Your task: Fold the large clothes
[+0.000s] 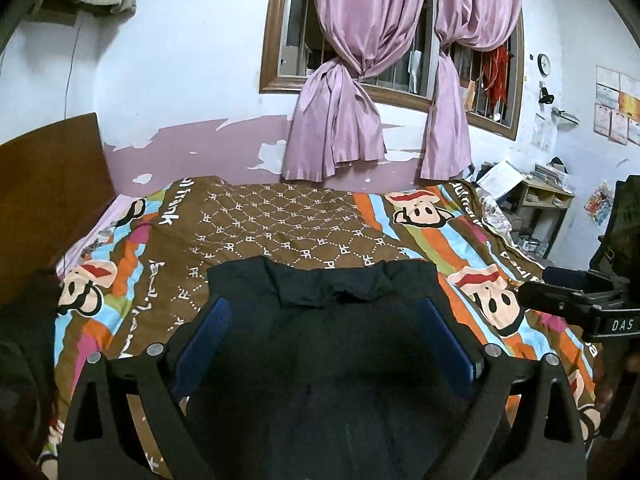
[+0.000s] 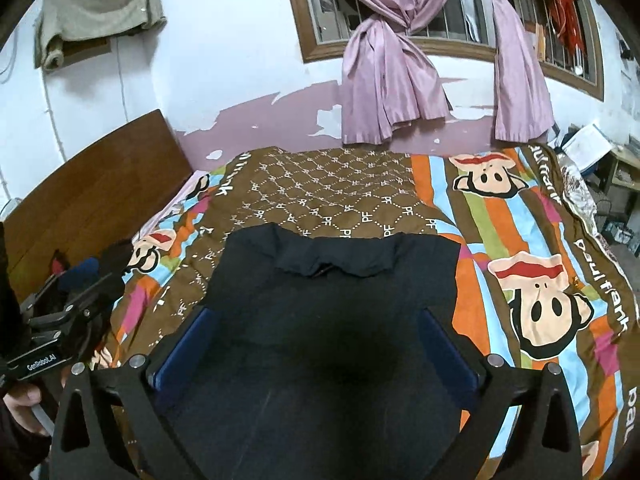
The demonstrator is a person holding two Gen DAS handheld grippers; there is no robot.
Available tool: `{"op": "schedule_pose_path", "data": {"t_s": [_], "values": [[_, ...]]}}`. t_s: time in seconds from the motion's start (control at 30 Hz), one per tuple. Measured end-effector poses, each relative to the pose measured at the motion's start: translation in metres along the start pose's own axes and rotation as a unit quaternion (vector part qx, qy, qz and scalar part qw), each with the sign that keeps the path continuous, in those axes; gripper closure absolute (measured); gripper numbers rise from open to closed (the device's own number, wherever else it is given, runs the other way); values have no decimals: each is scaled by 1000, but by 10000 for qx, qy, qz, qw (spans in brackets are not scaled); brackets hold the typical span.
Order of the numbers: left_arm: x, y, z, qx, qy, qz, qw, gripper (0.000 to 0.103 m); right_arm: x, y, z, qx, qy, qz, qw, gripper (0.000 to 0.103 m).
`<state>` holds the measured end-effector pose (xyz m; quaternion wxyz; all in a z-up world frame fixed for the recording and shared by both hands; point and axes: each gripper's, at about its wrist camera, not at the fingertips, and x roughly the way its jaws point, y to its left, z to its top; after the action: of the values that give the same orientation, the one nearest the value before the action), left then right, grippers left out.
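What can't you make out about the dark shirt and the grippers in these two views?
- Lower part of the black collared shirt: cut off by the bottom edge and by the gripper frames in both wrist views.
- Shirt sleeves: not discernible; dark fabric shows no detail.
- Right gripper in the left wrist view: cut off at the right edge.
- Wall clock: too small to read.

One dark garment [image 1: 320,344] is seen on one bed [image 1: 280,220]. Two grippers are counted, the left [image 1: 324,332] and the right [image 2: 316,340]. Two curtains [image 1: 352,80] are hung at one window [image 1: 496,80]. One clock [image 1: 543,65] and one headboard [image 1: 48,192] are seen.
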<state>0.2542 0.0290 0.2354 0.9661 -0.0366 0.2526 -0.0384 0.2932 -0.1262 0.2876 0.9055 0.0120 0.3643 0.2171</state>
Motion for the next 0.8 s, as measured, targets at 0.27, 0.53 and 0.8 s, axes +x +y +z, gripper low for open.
{"op": "schedule_pose_path", "data": {"t_s": [0.27,0.53,0.8], "values": [[-33,-3,-33,78,-19,29,10000,9,-18,11,-46,-291,-124,30,9995,0],[-43,-2,-78,78,123,-6,9999,9,-28,18,-94,-473,-372,16,9982,0],[-44,5,-134,342,335,-54,9988,9,-19,33,-141,-944,-253,-22,9952,0]]}}
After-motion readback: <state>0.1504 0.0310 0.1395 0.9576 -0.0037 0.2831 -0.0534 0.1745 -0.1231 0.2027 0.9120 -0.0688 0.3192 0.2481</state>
